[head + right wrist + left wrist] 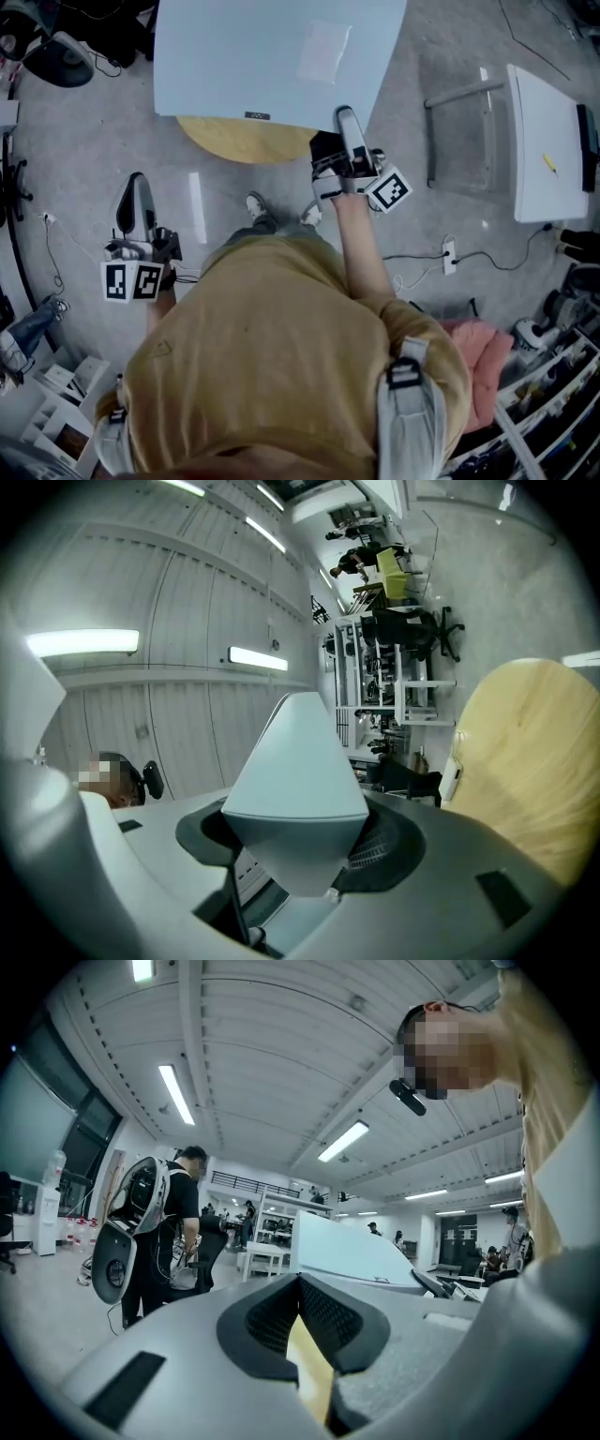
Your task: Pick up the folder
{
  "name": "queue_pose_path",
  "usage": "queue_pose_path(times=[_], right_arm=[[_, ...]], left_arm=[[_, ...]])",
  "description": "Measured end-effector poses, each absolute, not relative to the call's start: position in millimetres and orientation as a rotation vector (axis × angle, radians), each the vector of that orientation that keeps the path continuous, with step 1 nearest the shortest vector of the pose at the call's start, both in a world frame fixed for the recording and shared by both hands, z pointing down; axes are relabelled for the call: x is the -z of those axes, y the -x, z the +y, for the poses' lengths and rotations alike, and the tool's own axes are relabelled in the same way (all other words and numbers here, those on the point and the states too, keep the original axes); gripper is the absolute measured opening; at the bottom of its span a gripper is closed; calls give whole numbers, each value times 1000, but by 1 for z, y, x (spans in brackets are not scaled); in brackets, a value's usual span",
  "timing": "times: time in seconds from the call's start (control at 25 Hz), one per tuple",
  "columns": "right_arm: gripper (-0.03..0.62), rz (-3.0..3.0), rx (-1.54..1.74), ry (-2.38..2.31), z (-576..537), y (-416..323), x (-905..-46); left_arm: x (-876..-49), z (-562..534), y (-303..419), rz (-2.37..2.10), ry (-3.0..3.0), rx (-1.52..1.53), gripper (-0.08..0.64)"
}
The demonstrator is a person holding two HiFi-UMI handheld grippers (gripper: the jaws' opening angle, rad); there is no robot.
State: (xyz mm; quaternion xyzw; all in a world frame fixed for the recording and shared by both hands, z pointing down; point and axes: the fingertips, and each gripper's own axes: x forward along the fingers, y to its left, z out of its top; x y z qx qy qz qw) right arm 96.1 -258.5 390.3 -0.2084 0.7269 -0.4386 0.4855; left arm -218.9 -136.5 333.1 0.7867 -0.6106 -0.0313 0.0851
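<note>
One corner is all our right hand-held gripper [347,127] clamps on the folder [272,56], so we risk it swinging and slipping out.

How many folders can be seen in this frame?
1: a pale blue folder, gripped at its edge by the right gripper above the round wooden table. Anything lying under it would be hidden.

A lab or workshop hall is indicated: a concrete floor [84,159] with a power strip [449,255] left beside a white surface [539,141], strip lights [176,1094] mounted overhead, racks [375,677] ranged beyond.
</note>
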Motion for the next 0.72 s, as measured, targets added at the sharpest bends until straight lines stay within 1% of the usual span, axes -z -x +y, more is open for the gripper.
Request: queue_pose_path(times=[0.36,0.72], right_arm=[[268,1844,964,505,-247,-102,-328],[267,1805,972,448,-235,-105,-303]], left_arm=[[-317,-132,225,-1879,-2381,169,3],[-311,-132,218,-1876,-2398,207,3]])
